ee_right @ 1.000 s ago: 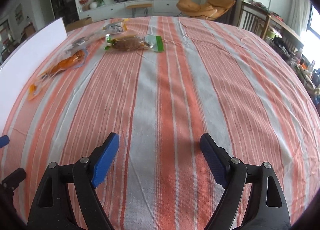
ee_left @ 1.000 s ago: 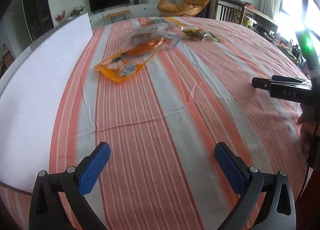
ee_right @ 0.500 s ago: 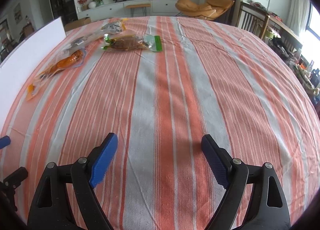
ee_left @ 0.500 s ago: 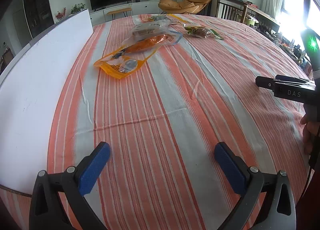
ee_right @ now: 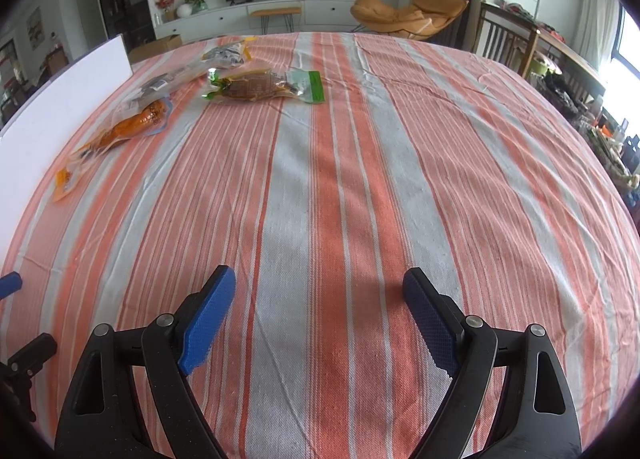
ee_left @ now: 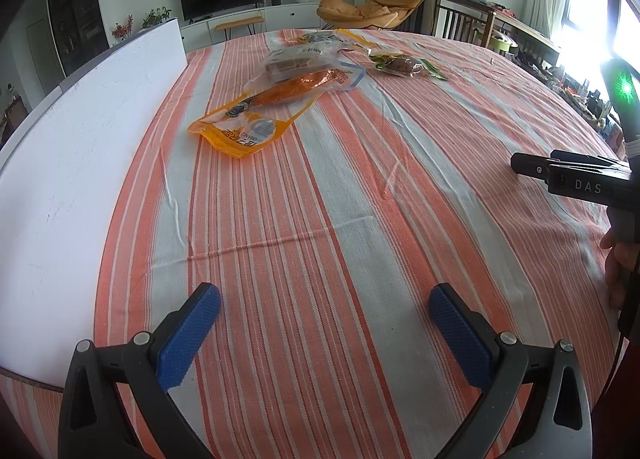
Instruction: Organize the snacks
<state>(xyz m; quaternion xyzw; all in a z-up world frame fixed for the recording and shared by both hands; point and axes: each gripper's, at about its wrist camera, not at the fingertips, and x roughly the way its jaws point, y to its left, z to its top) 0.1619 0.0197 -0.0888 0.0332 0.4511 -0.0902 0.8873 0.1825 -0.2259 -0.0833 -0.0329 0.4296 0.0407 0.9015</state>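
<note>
White board [ee_left: 80,163]: 9 o'clock edge of the striped tablecloth [ee_left: 360,219].
Left gripper [ee_left: 324,323]: spread wide, holding nothing.
Snack packets: orange packet [ee_left: 260,111] at 11 o'clock, green-edged packet [ee_right: 264,89] beyond.
Right gripper [ee_right: 320,311]: spread wide, holding nothing.

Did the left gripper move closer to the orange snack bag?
Cannot tell. From the left gripper, the orange snack bag and white board sit about where they did before; any shift looks tiny.

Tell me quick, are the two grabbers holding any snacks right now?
Left gripper: open, holding nothing.
Right gripper: open, holding nothing.
The snack bags lie farther off on the striped tablecloth.
</note>
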